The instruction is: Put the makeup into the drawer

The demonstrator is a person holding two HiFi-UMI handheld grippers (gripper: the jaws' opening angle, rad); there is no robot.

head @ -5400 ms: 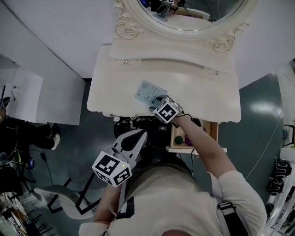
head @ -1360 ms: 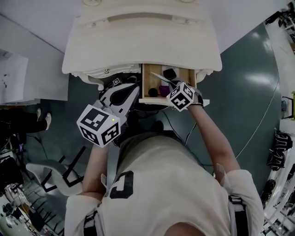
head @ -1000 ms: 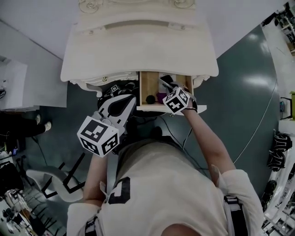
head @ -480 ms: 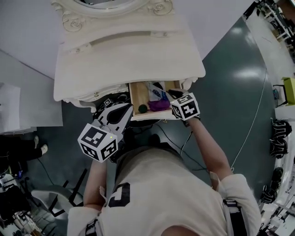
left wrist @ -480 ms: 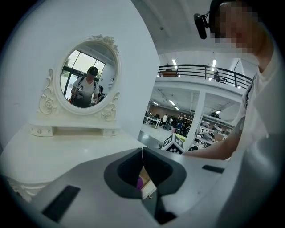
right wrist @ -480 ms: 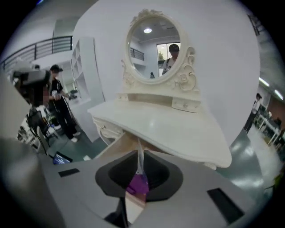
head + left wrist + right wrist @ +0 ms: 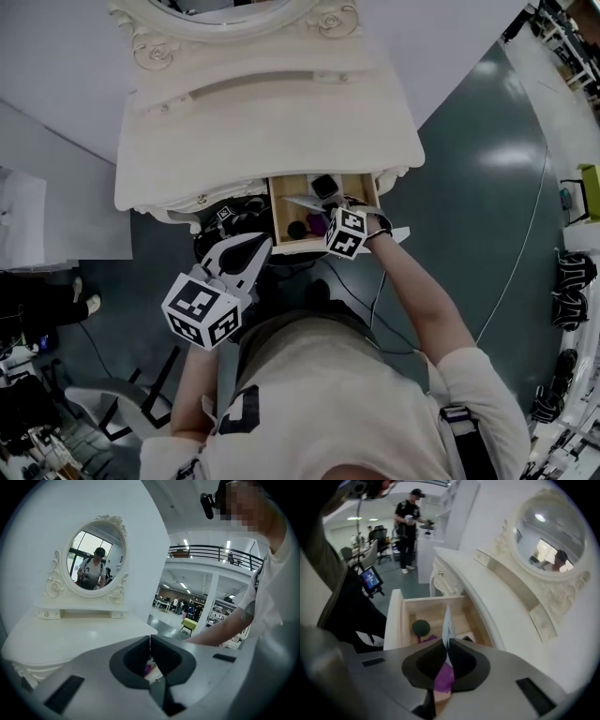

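The wooden drawer (image 7: 277,214) of the white dresser (image 7: 262,131) stands pulled out. My right gripper (image 7: 321,210) hangs over it, pointing steeply down, its jaws closing tight on a thin pale makeup packet (image 7: 300,201). In the right gripper view the packet (image 7: 446,619) sticks up edge-on from the right gripper (image 7: 446,642). Inside the drawer (image 7: 396,620) lie a dark ball (image 7: 421,627), a purple item (image 7: 444,677) and a black item (image 7: 324,186). My left gripper (image 7: 262,242) waits left of the drawer. In its own view the left gripper (image 7: 150,640) is shut and empty.
An oval mirror (image 7: 96,559) rises at the back of the dresser top (image 7: 70,634). Dark cables (image 7: 230,220) hang under the dresser front. A person (image 7: 408,522) stands in the room beyond. A chair (image 7: 112,412) sits at my lower left.
My right gripper has shifted left over the drawer and rolled, so the packet now shows as a thin sliver. The left gripper has hardly moved.
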